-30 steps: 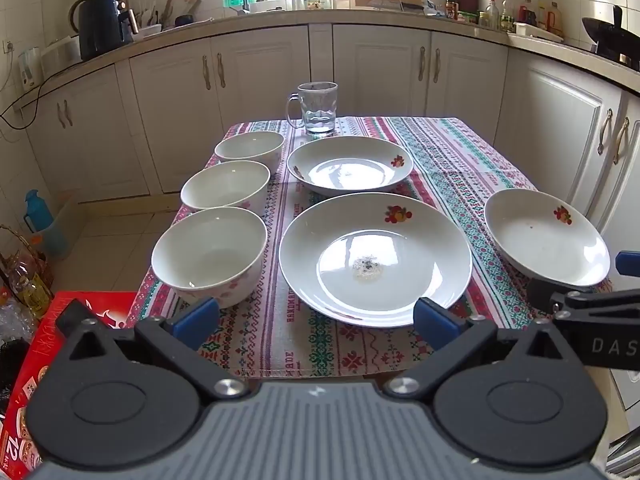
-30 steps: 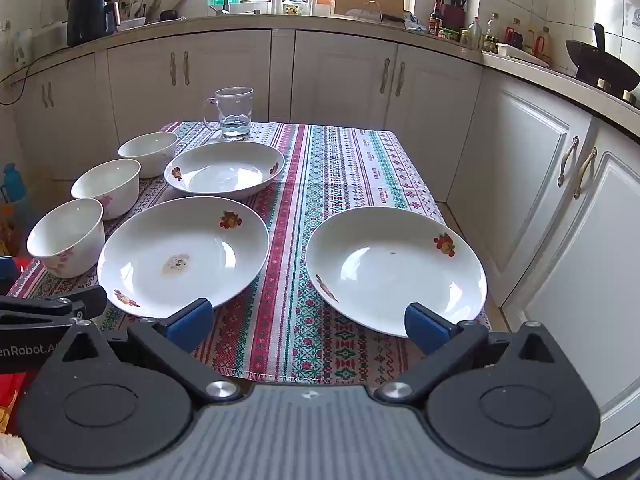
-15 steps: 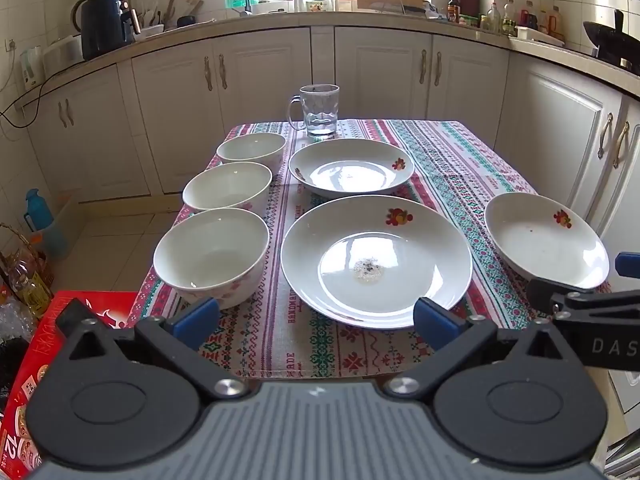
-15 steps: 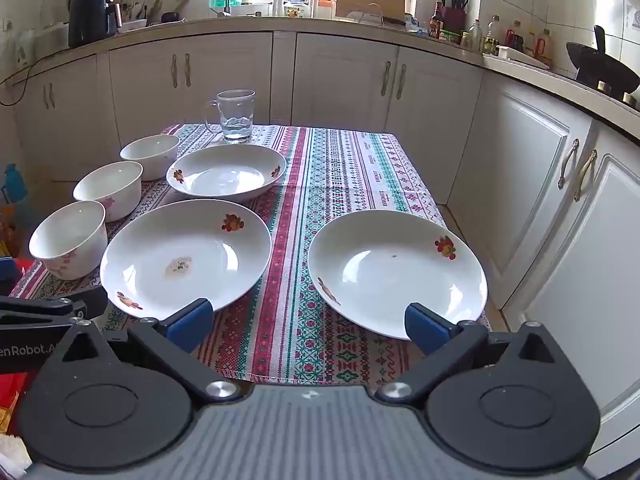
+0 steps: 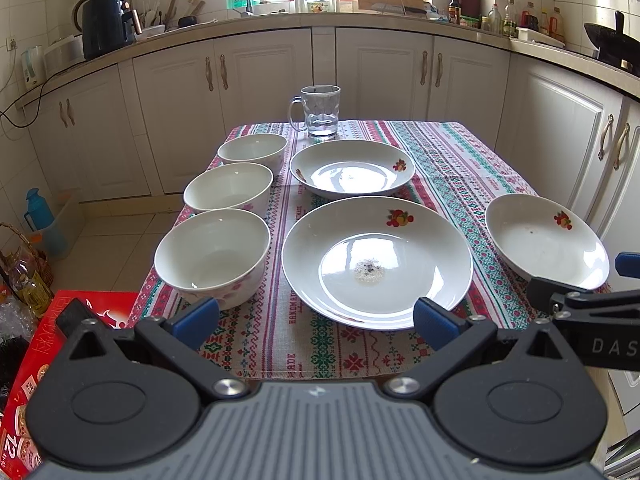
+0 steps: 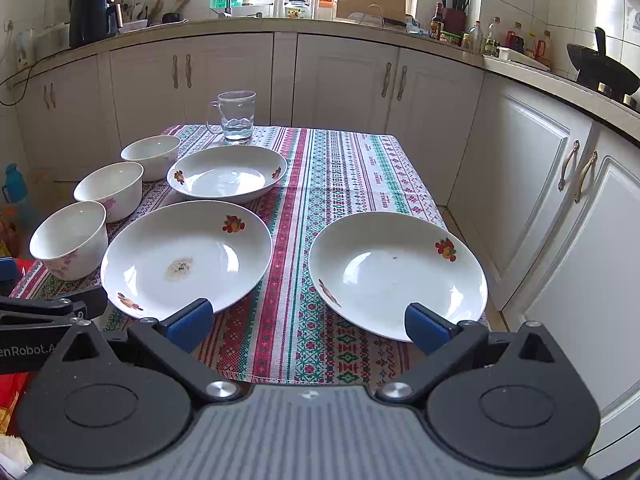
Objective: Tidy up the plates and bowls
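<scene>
A home kitchen is showing here: white cabinets [image 5: 260, 92] are running under a counter [image 5: 360, 20] crowded with an air fryer [image 5: 106, 24], a knife block [image 5: 468, 2] and sauce bottles [image 5: 512, 16], a wok [image 6: 600, 70] is sitting at right, and a table [image 6: 340, 168] is wearing a patterned cloth.

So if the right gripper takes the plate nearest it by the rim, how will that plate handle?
The plate looks like glazed ceramic: rigid, probably heavy for its size and breakable. Its glossy surface may slip between the right gripper's pads. It sits near the table's corner, so a push could send it off.
</scene>
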Motion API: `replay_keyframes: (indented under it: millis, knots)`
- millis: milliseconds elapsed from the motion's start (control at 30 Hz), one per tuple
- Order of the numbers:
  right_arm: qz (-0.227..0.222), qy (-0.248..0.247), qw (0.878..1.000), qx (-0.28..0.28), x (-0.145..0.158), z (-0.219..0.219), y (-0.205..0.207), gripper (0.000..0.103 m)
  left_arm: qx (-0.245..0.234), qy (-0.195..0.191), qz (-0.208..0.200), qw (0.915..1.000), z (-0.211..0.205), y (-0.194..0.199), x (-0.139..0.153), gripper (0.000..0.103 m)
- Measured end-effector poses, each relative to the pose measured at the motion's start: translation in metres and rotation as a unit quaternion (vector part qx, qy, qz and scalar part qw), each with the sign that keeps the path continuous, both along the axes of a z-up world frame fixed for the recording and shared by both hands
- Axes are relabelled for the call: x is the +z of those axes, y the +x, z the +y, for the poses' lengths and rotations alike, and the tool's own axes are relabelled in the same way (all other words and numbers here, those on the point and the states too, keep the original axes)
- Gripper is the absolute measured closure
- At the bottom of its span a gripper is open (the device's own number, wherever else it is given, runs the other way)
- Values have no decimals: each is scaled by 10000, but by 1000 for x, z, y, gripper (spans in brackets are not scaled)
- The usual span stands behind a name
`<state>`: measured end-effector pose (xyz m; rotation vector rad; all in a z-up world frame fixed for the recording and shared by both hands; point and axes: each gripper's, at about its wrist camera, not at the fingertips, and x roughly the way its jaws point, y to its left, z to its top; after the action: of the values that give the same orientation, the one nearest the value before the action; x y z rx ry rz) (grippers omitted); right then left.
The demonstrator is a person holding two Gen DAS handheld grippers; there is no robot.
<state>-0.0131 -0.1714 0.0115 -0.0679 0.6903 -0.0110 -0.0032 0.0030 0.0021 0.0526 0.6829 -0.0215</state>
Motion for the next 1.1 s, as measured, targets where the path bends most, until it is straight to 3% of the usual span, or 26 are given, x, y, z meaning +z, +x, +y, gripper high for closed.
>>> replay_keyframes:
  millis: [1100]
  knots:
    - [-29,-2,10000,4,2,0,0,0,17,0,-33,10000,-1,-1,3,1]
